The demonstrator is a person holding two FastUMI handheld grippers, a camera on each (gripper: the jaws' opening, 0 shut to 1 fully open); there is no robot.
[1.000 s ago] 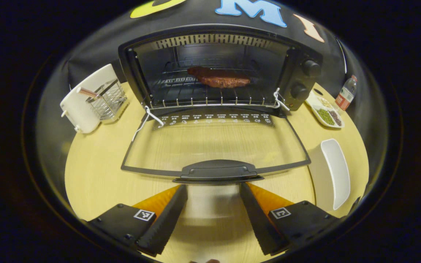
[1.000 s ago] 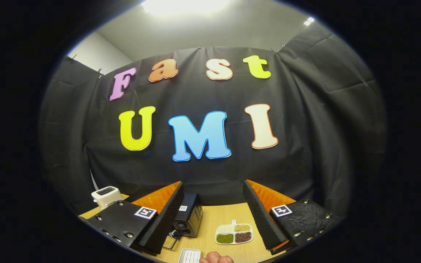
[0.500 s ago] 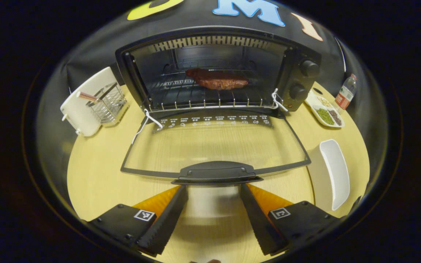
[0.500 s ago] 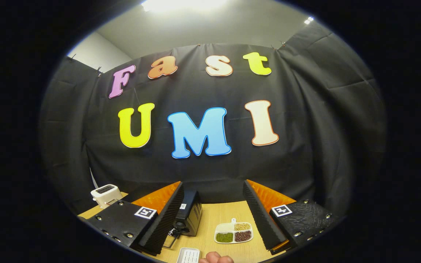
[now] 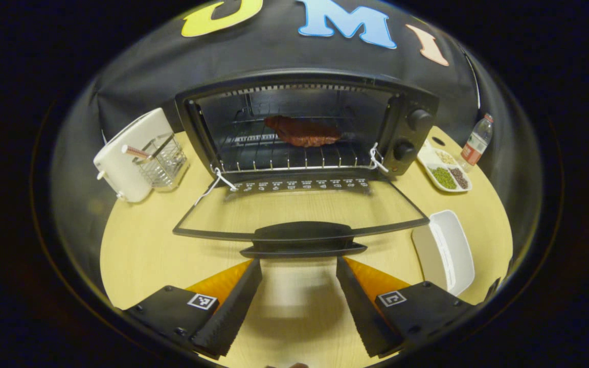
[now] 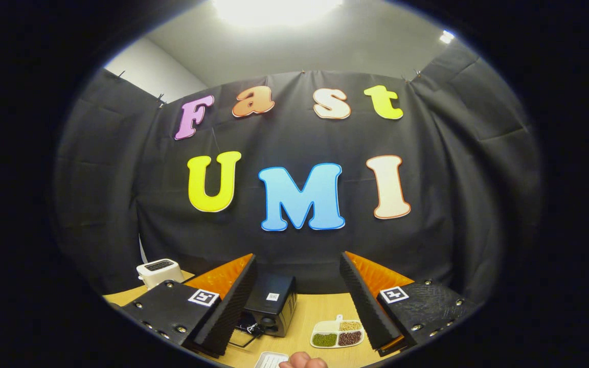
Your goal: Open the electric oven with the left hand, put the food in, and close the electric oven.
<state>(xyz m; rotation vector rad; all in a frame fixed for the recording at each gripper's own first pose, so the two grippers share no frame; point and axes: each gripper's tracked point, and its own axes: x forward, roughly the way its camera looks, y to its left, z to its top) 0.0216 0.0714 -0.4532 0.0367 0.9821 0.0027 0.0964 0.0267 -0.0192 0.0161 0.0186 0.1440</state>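
The black electric oven stands at the back of the wooden table with its glass door lying flat open toward me. A brown piece of meat rests on the wire rack inside. My left gripper is open just in front of the door's black handle, with nothing between its fingers. My right gripper is open and held high, facing the booth wall; far below it the oven appears small.
A white toaster with a wire basket stands left of the oven. To the right lie an empty white tray, a divided dish of beans and a small bottle. A fingertip shows at the bottom of the right gripper view.
My left gripper has drawn back and lowered a little, so the oven looks smaller and the door flatter. The right gripper has shifted slightly. Both stay open.
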